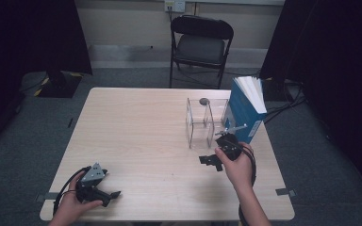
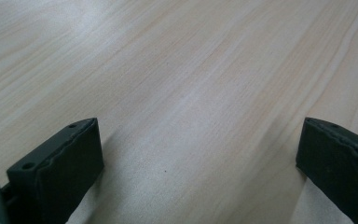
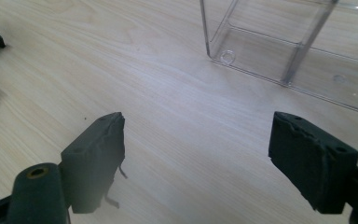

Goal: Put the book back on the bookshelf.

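The left tool (image 1: 114, 193) rests low at the near left corner of the wooden desk (image 1: 136, 132), held in the person's left hand (image 1: 73, 207). Its jaws stand wide apart with nothing but bare wood grain between them. The right tool (image 1: 206, 160), in the right hand (image 1: 238, 167), sits on the desk's right half, released as well, its jaws spread and empty. Just beyond it stands a clear acrylic organizer (image 1: 206, 121) with upright dividers, near the tool but apart from it. A blue book (image 1: 246, 110) stands upright against the organizer's right side. A black folding chair (image 1: 200, 44) waits behind the desk.
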